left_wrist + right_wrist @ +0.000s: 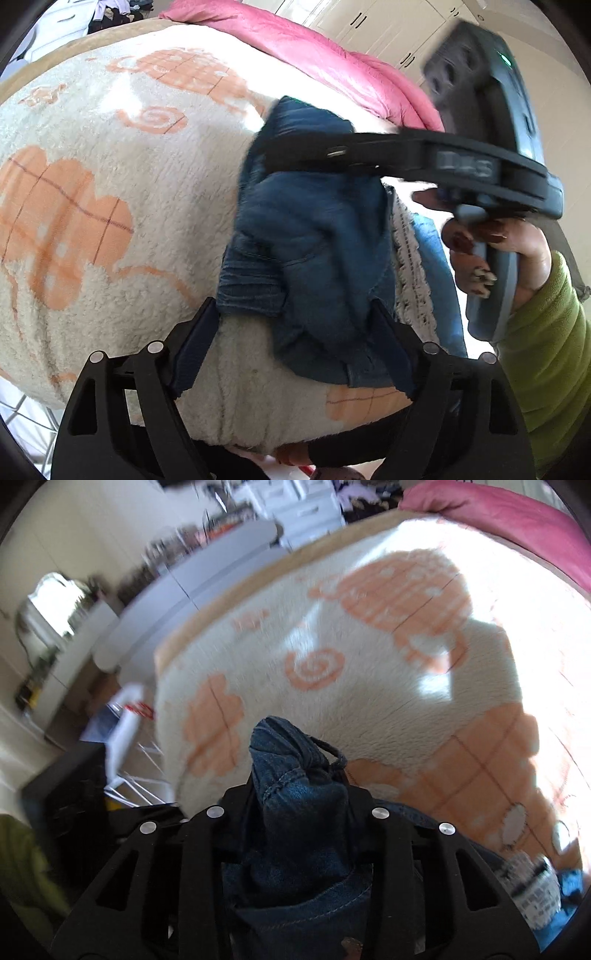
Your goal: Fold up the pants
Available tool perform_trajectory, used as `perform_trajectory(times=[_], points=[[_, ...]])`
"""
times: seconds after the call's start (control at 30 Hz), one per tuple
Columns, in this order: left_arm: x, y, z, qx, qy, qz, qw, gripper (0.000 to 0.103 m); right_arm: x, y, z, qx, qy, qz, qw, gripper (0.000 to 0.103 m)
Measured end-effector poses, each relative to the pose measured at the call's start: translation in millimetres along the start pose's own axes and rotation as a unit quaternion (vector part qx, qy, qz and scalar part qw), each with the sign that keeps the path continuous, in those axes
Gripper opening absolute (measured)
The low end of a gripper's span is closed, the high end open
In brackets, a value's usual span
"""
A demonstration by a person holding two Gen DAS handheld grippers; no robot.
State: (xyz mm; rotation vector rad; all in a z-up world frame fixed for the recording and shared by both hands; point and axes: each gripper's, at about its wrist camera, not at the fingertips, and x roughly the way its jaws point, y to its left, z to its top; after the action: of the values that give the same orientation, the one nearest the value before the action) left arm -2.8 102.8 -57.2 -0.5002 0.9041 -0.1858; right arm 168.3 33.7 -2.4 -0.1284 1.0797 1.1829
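Observation:
Dark blue denim pants (306, 236) hang bunched above a cream and orange fleece blanket (110, 206) on the bed. My right gripper (269, 155) reaches in from the right in the left wrist view and is shut on the upper part of the pants. In the right wrist view the denim (295, 797) is pinched between its jaws, with a cord loop sticking out. My left gripper (295, 325) is open; the lower edge of the pants hangs between its spread fingers (195, 343).
A pink quilt (314, 55) lies along the far side of the bed. A white knitted item (410, 266) and a light blue garment (436, 273) lie to the right of the pants. Furniture and clutter stand beyond the bed's edge (177, 572).

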Motion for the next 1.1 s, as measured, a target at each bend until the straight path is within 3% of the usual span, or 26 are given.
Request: perform_trajectory(times=[0.1,0.23,0.4,0.53,0.67,0.8,0.93,1.1], points=[[1,-12,6,0.002,-0.004,-0.018,0.9998,0.089,-31,-11,-8,0.009,-0.031,0.014,0.999,0.030],[12,-31,11,-0.018,0.013,-0.074,0.9970,0.089,-63,-24,-18,0.020,-0.063,0.024,0.998,0.030],[27,-66,20,0.009,0.028,-0.100,0.9945,0.089,-95,-40,-36,0.032,-0.094,0.022,0.995,0.030],[29,-99,22,0.039,0.026,-0.111,0.9928,0.088,-118,-51,-53,0.045,-0.116,0.023,0.992,0.045],[39,-126,19,0.074,0.049,-0.128,0.9879,0.088,-142,-74,-83,0.093,-0.148,0.013,0.984,0.058],[53,-140,14,0.101,0.080,-0.130,0.9831,0.088,-152,-91,-113,0.132,-0.143,-0.057,0.979,0.058],[64,-141,4,0.122,0.102,-0.113,0.9807,0.088,-145,-96,-132,0.157,-0.123,-0.092,0.976,0.058],[63,-150,-4,0.159,0.101,-0.088,0.9782,0.088,-130,-105,-146,0.164,-0.061,-0.198,0.965,0.058]])
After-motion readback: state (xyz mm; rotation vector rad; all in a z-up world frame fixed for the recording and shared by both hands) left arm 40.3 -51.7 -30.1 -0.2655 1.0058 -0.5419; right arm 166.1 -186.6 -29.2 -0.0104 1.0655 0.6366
